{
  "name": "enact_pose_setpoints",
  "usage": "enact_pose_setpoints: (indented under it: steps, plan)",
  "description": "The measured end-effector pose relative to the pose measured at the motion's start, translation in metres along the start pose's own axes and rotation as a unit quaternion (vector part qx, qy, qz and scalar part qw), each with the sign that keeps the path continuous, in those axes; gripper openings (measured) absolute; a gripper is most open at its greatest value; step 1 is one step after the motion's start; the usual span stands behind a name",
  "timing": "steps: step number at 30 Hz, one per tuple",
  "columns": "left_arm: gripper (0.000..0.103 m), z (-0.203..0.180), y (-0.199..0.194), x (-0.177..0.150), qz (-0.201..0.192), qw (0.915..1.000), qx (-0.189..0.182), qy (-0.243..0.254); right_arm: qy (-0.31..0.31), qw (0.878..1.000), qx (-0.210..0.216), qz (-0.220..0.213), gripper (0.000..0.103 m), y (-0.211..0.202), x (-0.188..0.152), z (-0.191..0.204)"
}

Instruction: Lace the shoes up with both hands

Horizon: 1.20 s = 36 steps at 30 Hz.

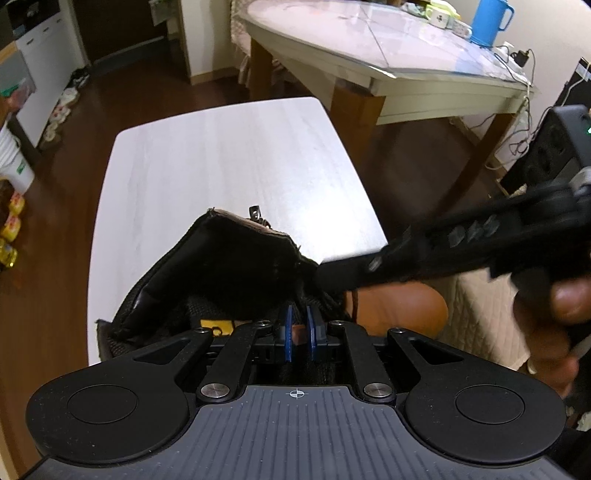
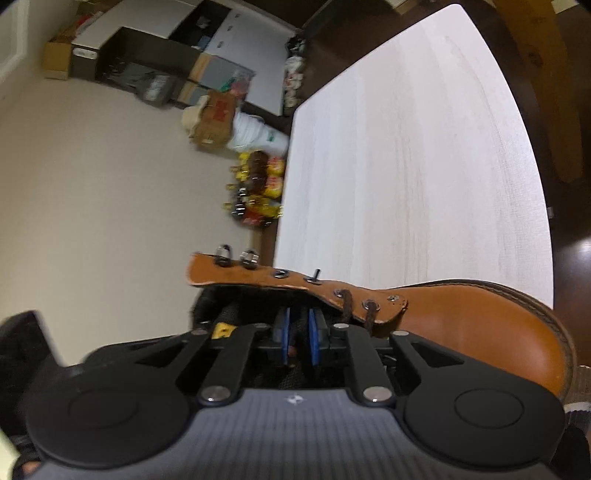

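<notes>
A tan leather boot (image 2: 480, 325) with a black lining lies at the near edge of the white table (image 2: 406, 166). Its eyelet flap (image 2: 280, 278) carries metal hooks and eyelets, and a dark brown lace (image 2: 347, 306) is threaded through the lowest eyelets. In the left wrist view the boot's black tongue (image 1: 236, 266) stands up and the tan toe (image 1: 402, 310) shows to the right. My left gripper (image 1: 299, 332) is nearly shut on a piece of the boot's tan edge. My right gripper (image 2: 297, 336) has narrow-set jaws inside the boot opening; what they hold is unclear. The right gripper's body (image 1: 461, 243) crosses the left view.
A larger table (image 1: 388, 48) with a blue jug (image 1: 489, 20) stands behind. Bottles and snack bags (image 2: 258, 192) sit on the floor left of the white table. White cabinets (image 1: 48, 62) line the far wall. A dark wood floor surrounds the table.
</notes>
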<state>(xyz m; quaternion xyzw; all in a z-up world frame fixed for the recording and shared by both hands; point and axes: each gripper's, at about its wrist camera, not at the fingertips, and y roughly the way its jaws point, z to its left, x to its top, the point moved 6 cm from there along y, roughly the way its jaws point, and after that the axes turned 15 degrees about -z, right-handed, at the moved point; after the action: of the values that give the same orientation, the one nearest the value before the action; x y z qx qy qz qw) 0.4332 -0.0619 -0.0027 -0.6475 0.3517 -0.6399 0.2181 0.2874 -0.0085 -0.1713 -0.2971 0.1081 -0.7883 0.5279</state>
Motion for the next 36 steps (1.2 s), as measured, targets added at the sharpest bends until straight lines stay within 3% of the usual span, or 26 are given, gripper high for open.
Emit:
enact_pose_setpoints:
  steps: [4,10,12,13,18,22,24,26,27,29,32,33,36]
  plan:
    - [0.011,-0.002,0.009,0.001,0.006,1.0,0.003,-0.005,0.036,0.999,0.003,-0.009,0.015,0.004,0.02,-0.017]
    - [0.011,-0.004,0.022,0.002,0.013,0.9998,0.012,-0.01,0.128,0.991,0.032,0.04,0.015,0.035,0.018,-0.036]
    - [0.011,-0.004,0.024,0.003,0.012,0.9997,0.016,-0.013,0.128,0.99,0.03,0.042,0.013,0.039,0.018,-0.037]
    - [0.011,-0.003,0.024,0.004,0.01,0.9996,0.018,-0.017,0.13,0.99,0.028,0.043,0.002,0.04,0.019,-0.039]
    - [0.011,-0.001,0.016,0.008,0.007,0.9989,0.029,-0.035,0.112,0.993,0.022,0.036,0.002,0.042,0.035,-0.044]
    - [0.011,0.001,0.001,0.007,0.004,0.9983,0.04,-0.042,0.011,0.999,-0.022,-0.023,0.002,0.047,0.094,-0.052]
    - [0.011,0.001,-0.007,0.007,-0.005,0.9978,0.044,-0.05,-0.06,0.996,-0.051,-0.051,0.002,0.05,0.12,-0.053]
    - [0.011,0.001,-0.019,0.006,-0.019,0.9966,0.051,-0.062,-0.154,0.981,-0.091,-0.077,0.002,0.059,0.148,-0.056]
    - [0.011,0.001,-0.023,0.006,-0.027,0.9957,0.054,-0.07,-0.169,0.978,-0.098,-0.079,0.002,0.061,0.151,-0.056]
    - [0.011,0.003,-0.041,0.004,-0.051,0.9923,0.067,-0.091,-0.248,0.957,-0.131,-0.078,0.004,0.072,0.163,-0.054]
    - [0.012,0.004,-0.062,-0.003,-0.066,0.9877,0.09,-0.11,-0.315,0.943,-0.097,-0.039,0.019,0.076,0.151,-0.033]
    - [0.014,0.004,-0.069,-0.007,-0.068,0.9864,0.095,-0.115,-0.325,0.941,-0.086,-0.032,0.02,0.077,0.146,-0.028]
    - [0.022,0.003,-0.086,-0.015,-0.081,0.9831,0.104,-0.127,-0.429,0.902,0.015,0.048,0.019,0.071,0.102,0.005]
